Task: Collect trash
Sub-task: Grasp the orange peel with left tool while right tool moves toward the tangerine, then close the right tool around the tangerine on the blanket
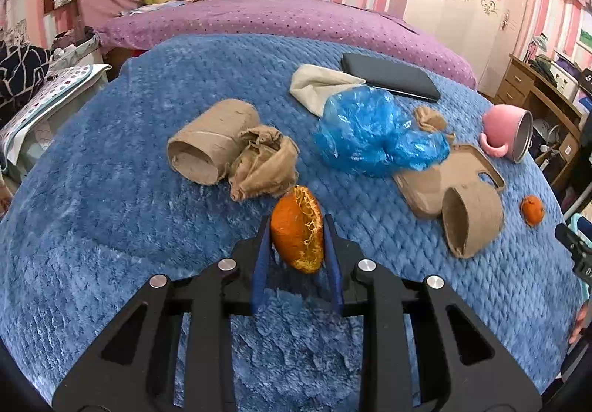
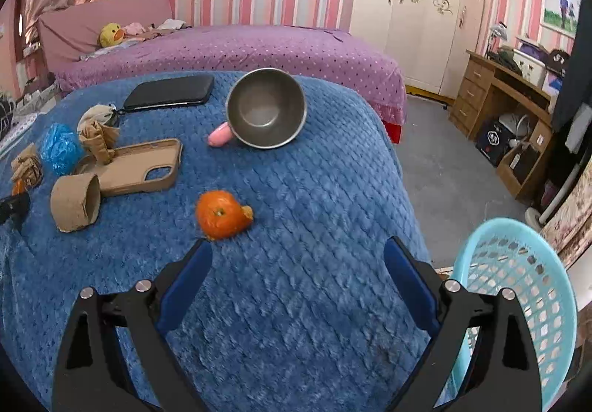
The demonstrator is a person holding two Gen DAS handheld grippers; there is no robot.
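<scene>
peel [image 1: 298, 230] — pinched in left tool [image 1: 296, 223]

Orange peel piece [image 1: 298, 228], curled, pith side showing, stands on edge just in front of the crumpled brown paper [image 1: 261, 162]; second peel [image 2: 221, 214] lies well right of it.

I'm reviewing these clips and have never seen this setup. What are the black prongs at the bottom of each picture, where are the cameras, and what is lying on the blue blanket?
There is no robot: a person carries a hand-held gripper in each hand, with a fisheye camera looking along its two fingers. In the left view, the left hand-held gripper is closed on a piece of orange peel. In the right view, the right hand-held gripper is open and empty, just short of a second orange peel. On the blue blanket lie cardboard tubes, a blue plastic bag, a phone case, a pink mug. A light-blue basket stands beside.
</scene>
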